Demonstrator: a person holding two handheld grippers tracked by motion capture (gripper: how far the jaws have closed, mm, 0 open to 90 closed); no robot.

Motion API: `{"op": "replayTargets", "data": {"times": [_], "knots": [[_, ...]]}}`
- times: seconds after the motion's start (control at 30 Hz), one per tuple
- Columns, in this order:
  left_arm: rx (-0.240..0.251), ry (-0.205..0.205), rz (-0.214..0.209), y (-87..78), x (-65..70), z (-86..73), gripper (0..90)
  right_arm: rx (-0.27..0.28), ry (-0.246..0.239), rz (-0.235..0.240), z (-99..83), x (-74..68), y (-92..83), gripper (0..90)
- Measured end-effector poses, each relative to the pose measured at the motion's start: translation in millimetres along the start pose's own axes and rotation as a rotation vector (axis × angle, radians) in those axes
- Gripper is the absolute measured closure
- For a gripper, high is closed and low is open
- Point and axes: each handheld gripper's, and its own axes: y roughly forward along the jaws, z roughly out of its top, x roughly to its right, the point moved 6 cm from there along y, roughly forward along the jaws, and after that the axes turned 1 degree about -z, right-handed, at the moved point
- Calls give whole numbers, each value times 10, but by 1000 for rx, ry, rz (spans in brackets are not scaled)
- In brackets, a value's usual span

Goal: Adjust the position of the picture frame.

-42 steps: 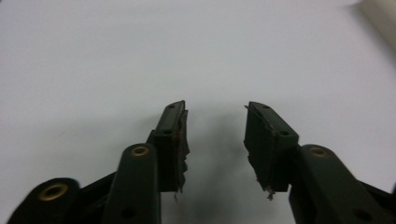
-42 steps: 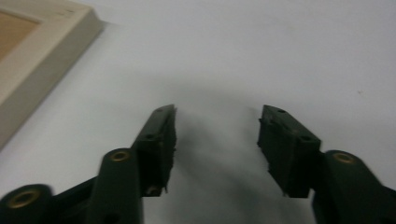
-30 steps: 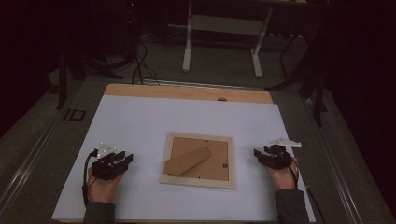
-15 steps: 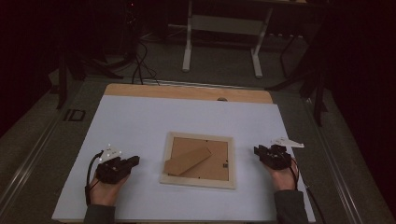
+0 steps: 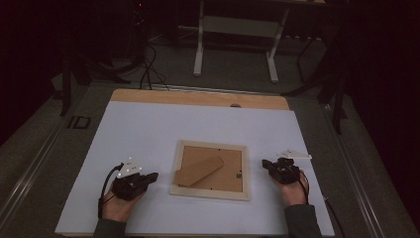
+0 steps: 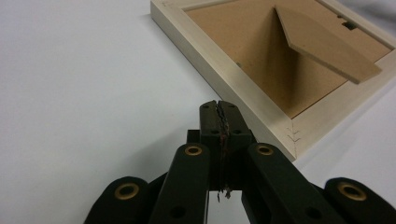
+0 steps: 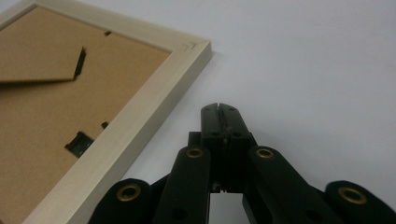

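A: How's the left claw point(image 5: 151, 176)?
B: Just clenched on nothing, near the picture frame's point(image 5: 210, 169) left edge.
A: And the frame?
B: Face down mid-desk point(image 5: 148, 129), stand raised.
A: The right claw point(image 5: 266, 163)?
B: Just clenched too, empty, beside the frame's right edge.

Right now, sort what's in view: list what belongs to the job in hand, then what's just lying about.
In the job:
- picture frame, face down, its cardboard stand up
- left tongs, shut, beside the frame
- right tongs, shut, beside the frame

Just about:
- white table cover
- cables on the floor
- white table legs beyond
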Motion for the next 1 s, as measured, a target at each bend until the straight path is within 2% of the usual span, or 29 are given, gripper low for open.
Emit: {"op": "replayTargets", "data": {"times": [0.23, 0.53, 0.77, 1.0], "knots": [[-6, -10, 12, 64, -25, -3, 900, -25, 9, 35, -77, -124, 20, 897], [-44, 5, 22, 227, -4, -16, 900, -70, -22, 69, -156, -296, 93, 898], [-67, 16, 25, 307, 6, -27, 900, -93, -39, 87, -199, -385, 108, 898], [-89, 20, 30, 386, 9, -44, 900, -110, -35, 98, -235, -418, 108, 898]]}}
